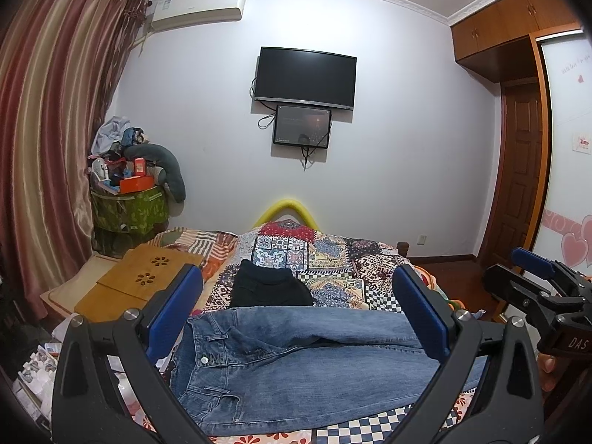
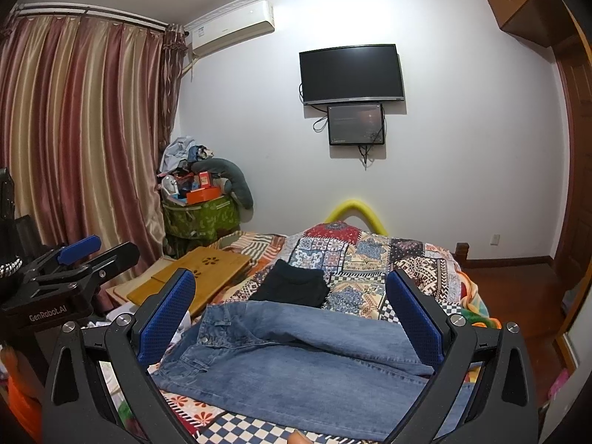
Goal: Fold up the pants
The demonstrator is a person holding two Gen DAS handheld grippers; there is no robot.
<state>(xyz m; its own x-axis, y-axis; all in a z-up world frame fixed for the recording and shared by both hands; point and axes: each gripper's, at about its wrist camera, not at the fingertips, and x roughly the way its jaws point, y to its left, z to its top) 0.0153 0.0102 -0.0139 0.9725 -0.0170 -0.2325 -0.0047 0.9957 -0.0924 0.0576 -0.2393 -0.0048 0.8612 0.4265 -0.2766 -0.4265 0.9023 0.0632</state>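
Left wrist: jeans (image 1: 296,362) lie crosswise, waistband left, legs right.

White lettering reading "GenRobot.AI" is showing on the black body of the left hand-held gripper (image 2: 79,249) in the right wrist view. In the left wrist view, the letters "DAS" are showing in white on the black right hand-held gripper (image 1: 532,261), cut off at the frame edge.

1. Even, fairly bright indoor light, and the white wall (image 1: 388,155) ahead of the jaws looks bluish.
2. Soft shadows fall beneath the television (image 1: 305,77).
3. Strong fisheye bending curves the curtain (image 2: 74,129) and ceiling edges, with black vignette at the corners.
4. Focus is sharp throughout.
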